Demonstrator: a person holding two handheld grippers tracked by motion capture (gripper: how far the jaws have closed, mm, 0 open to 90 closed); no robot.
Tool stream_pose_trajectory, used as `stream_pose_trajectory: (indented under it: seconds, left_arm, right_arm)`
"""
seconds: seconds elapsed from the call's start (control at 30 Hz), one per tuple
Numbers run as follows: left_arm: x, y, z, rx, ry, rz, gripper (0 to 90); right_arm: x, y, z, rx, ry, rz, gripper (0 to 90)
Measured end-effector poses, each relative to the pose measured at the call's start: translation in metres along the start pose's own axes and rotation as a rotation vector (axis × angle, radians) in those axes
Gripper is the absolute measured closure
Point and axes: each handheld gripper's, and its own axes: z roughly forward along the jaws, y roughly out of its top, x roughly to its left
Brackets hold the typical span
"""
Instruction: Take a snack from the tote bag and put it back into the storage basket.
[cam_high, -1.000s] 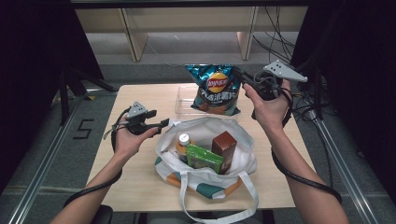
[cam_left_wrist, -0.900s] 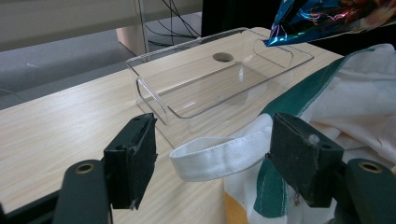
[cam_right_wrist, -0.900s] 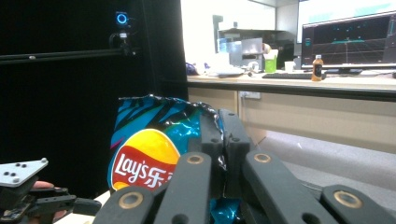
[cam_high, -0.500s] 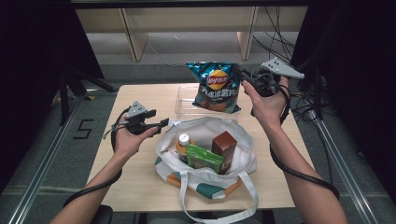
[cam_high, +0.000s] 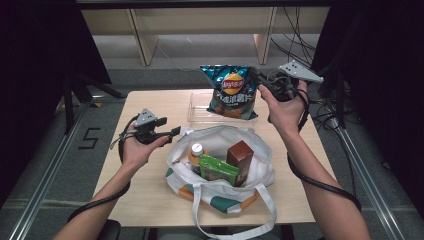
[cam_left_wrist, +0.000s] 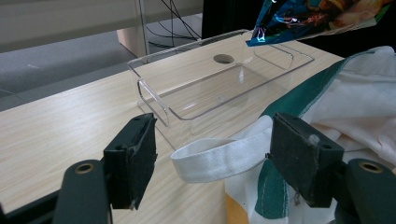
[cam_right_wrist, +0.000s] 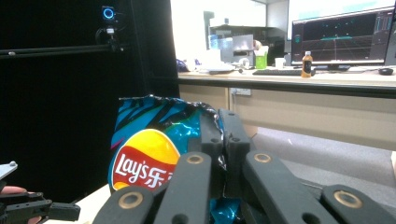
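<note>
A blue Lay's chips bag (cam_high: 232, 92) hangs in the air above the far side of the table, over a clear plastic tray (cam_high: 200, 107). My right gripper (cam_high: 259, 81) is shut on its upper right edge; in the right gripper view the jaws (cam_right_wrist: 218, 133) pinch the crimped top of the chips bag (cam_right_wrist: 144, 161). My left gripper (cam_high: 172, 132) stands open at the left rim of the white tote bag (cam_high: 260, 172). In the left gripper view the tote's white strap (cam_left_wrist: 219, 158) lies between the open jaws, apart from both pads.
The tote holds a capped bottle (cam_high: 196, 151), a green box (cam_high: 218, 170) and a brown carton (cam_high: 240, 156). Its handle (cam_high: 232, 220) hangs over the table's near edge. The clear tray (cam_left_wrist: 210, 88) sits just beyond the left gripper. Bare wood lies left of the tote.
The right hand has shifted slightly to the left with the chips bag still gripped. The left hand and the tote have not moved.
</note>
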Motion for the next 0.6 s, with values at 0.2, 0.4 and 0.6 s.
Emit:
stream_pose_trajectory:
  seconds: [0.2, 0.4, 0.6]
  left_arm:
    - [0.000, -0.001, 0.000, 0.004, 0.000, 0.004, 30.7]
    - [-0.001, 0.000, 0.000, 0.004, -0.001, 0.005, 30.7]
    - [-0.001, 0.000, 0.001, 0.004, -0.001, 0.005, 30.7]
  right_arm:
    - [-0.002, -0.001, 0.005, 0.000, -0.007, 0.001, 90.0]
    - [-0.003, -0.003, 0.010, 0.006, -0.019, 0.012, 90.0]
    - [-0.007, -0.005, 0.011, 0.007, -0.024, 0.016, 90.0]
